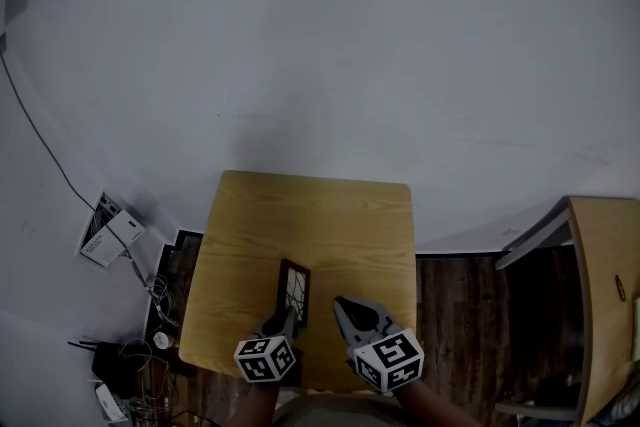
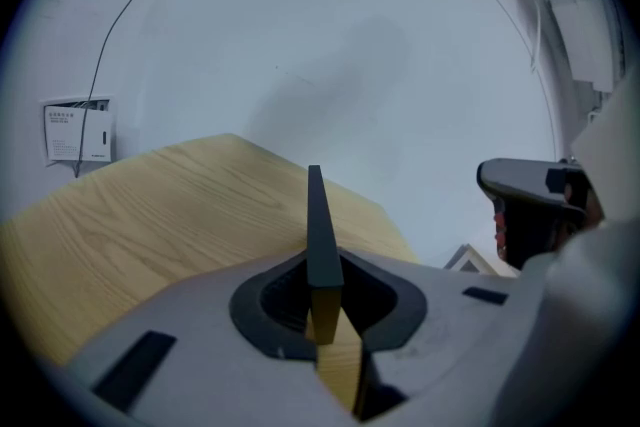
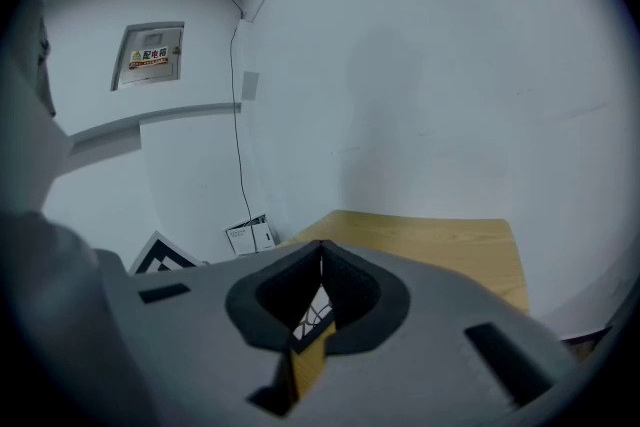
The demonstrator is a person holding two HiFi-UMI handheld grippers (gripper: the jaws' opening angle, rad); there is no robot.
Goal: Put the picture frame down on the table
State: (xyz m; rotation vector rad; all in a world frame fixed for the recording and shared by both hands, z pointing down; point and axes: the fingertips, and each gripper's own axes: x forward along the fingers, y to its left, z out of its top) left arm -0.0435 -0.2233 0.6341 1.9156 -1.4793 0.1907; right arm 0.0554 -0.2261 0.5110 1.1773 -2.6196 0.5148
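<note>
Left gripper (image 1: 283, 321): jaws clamped on the near edge of the picture frame (image 1: 293, 287), which is over the near part of the desk (image 1: 320, 215). Contact with the desktop not discernible. Right gripper (image 1: 344, 307): just beside the frame, jaws closed together, nothing between them.

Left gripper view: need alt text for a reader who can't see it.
The jaws of the left gripper are closed on a dark picture frame, seen edge-on and standing upright between them. Beyond it lies a light wooden table in front of a plain white wall.
</note>
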